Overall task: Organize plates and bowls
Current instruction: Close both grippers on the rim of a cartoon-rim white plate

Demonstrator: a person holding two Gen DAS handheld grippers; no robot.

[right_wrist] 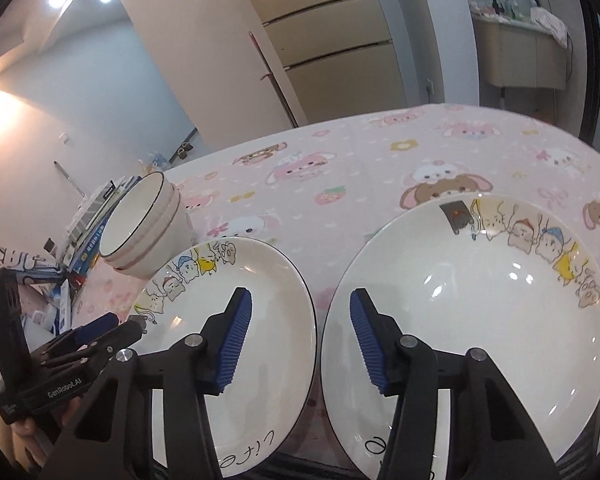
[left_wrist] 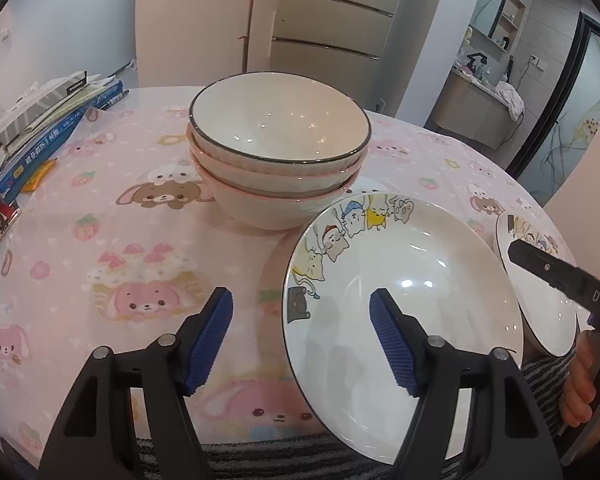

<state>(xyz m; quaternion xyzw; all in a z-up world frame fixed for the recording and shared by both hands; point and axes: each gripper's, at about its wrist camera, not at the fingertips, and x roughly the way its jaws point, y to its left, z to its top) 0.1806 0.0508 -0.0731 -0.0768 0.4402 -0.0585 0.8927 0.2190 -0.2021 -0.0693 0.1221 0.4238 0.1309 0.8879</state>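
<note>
My left gripper point(left_wrist: 300, 344) hangs spread wide and holds nothing, one finger over the near plate's point(left_wrist: 404, 300) rim. My right gripper point(right_wrist: 300, 344) is just as wide apart and bare, above the gap between that plate point(right_wrist: 236, 320) and the second plate point(right_wrist: 480, 312) just beside it. Both plates lie flat and hold nothing; their near rims are cut off by my fingers. Their cartoon cats sit along the far rims. Farther back on the pink tablecloth point(left_wrist: 100, 240) stand three nested bowls point(left_wrist: 278, 160), upright, the top one holding nothing. Books point(left_wrist: 44, 136) lie stacked at the far left edge.
</note>
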